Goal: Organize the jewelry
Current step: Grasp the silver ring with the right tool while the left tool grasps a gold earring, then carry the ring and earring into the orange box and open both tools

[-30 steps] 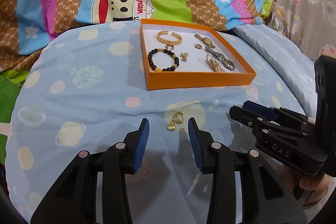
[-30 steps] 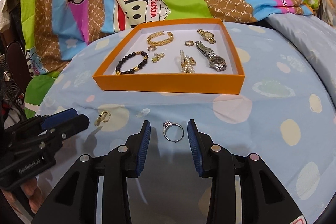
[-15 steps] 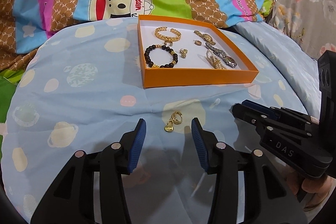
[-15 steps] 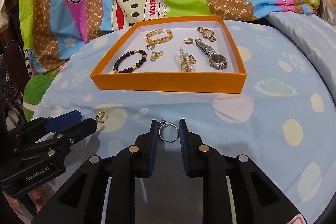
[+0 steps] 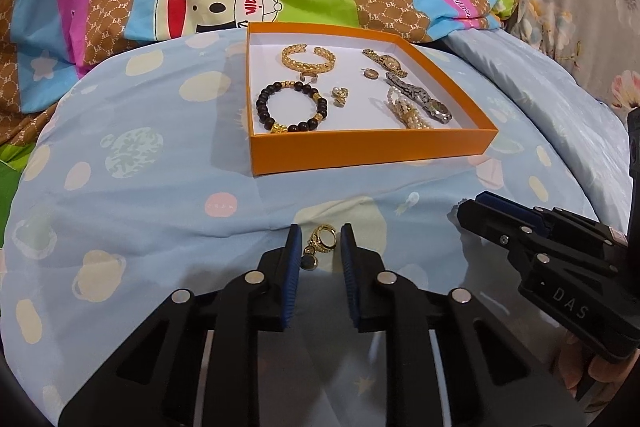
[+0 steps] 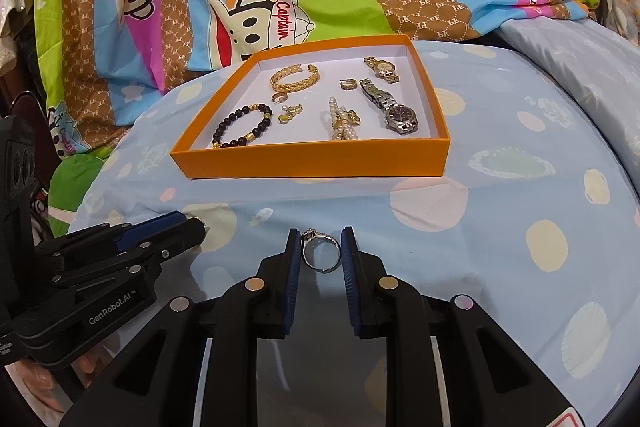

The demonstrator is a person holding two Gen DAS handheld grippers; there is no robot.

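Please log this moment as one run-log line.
left gripper: jaws closing around gold earring | right gripper: shut on silver ring | orange box: holds bracelets, watches

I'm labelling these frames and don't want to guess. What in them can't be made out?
- Left wrist view: whether the left claw pads, closing, touch the gold earring; gaps too fine.
- Right wrist view: earring hidden behind the left claw.
- Left wrist view: silver ring hidden by the right claw.
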